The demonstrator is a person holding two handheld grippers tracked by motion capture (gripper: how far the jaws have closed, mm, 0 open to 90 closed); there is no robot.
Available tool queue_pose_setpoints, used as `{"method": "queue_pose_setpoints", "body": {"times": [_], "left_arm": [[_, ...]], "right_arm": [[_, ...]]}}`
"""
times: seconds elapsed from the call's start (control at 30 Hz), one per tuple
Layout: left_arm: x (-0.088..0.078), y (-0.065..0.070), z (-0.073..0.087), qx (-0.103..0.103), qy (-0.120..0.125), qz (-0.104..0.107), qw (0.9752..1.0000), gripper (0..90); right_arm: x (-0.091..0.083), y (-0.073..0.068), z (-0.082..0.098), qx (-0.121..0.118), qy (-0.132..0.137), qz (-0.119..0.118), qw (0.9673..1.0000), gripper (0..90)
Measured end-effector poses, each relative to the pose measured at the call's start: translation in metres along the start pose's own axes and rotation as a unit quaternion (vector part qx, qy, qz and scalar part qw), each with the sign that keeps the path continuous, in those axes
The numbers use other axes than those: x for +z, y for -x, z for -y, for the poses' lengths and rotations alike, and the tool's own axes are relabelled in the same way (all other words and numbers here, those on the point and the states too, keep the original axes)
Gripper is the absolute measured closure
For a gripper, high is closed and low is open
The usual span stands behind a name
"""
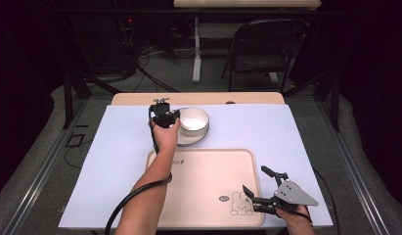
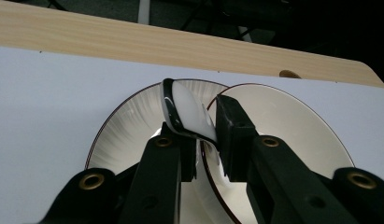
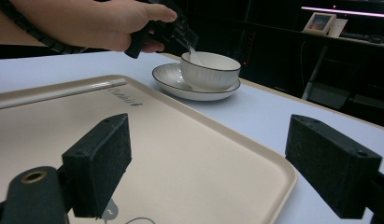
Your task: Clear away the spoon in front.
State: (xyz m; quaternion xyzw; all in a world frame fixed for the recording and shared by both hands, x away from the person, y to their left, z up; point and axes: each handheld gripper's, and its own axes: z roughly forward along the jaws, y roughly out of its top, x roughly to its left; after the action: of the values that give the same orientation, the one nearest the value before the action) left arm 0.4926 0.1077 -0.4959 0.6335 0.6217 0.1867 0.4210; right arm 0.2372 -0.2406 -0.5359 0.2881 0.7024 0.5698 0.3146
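Done: your left claw (image 2: 203, 140) is clamped on the white ceramic spoon (image 2: 187, 112) in the white bowl (image 1: 194, 120) beyond the beige tray (image 1: 208, 196) | Left: lift spoon out | Right claw (image 3: 203, 163) gapes empty over that tray.

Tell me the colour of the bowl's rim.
The bowl is white with a thin dark line along its rim, clearest in the right gripper view.

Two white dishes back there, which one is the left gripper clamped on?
The bowl, not the plate under it. The left gripper has its fingers pinching the bowl's rim; the plate lies flat beneath, untouched.
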Motion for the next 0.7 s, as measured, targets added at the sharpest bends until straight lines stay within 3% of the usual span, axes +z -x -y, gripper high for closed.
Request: {"method": "queue_pose_setpoints", "body": {"times": [0.23, 0.7], "left_arm": [[-0.002, 0.001, -0.003, -0.010, 0.007, 0.027, 0.9996, 84.0], [-0.009, 0.009, -0.013, 0.015, 0.008, 0.033, 0.9993, 84.6]], "right_arm": [[0.000, 0.000, 0.000, 0.000, -0.001, -0.001, 1.0000, 14.0], [0.001, 0.000, 0.000, 0.001, -0.001, -0.001, 1.0000, 14.0]]}}
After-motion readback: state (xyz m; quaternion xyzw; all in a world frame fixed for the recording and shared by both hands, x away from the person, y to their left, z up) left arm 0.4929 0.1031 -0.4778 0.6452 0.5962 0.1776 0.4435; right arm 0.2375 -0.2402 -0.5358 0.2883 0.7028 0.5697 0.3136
